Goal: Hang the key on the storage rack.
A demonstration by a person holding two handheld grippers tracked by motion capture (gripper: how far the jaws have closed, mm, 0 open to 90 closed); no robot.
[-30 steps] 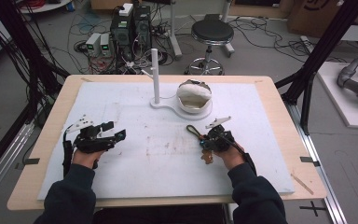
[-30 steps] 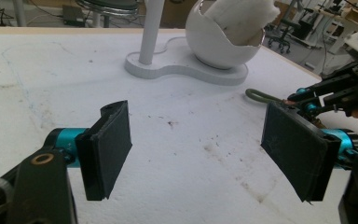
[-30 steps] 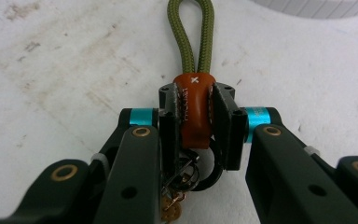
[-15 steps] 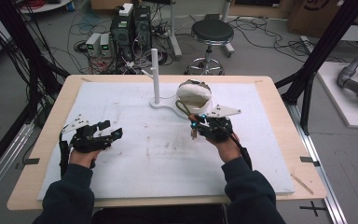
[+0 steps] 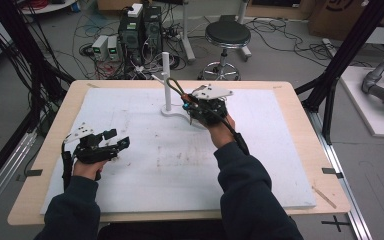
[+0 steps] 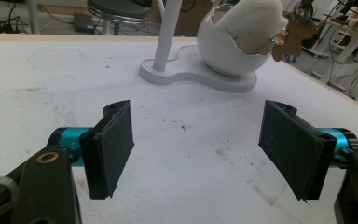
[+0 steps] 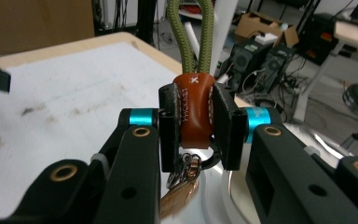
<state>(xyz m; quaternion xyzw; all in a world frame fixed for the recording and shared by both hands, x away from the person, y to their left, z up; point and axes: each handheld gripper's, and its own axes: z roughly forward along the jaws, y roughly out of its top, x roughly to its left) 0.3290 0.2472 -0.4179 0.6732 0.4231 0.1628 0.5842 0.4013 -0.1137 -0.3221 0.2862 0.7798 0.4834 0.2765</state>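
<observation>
Right hand-held gripper (image 5: 189, 106) is raised over the stand (image 5: 172, 111) at the tabletop's (image 5: 300, 150) far middle, arm stretched forward, jaws clamped on the keychain's (image 7: 193, 112) brown leather tab, green loop up. Left hand-held gripper (image 5: 119, 139) rests low near-left, jaws wide apart, empty.

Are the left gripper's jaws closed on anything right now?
No: the left gripper has its jaws spread wide with only bare white table mat between them.

Brown leather keychain (image 7: 193, 109) between closed jaws
</observation>
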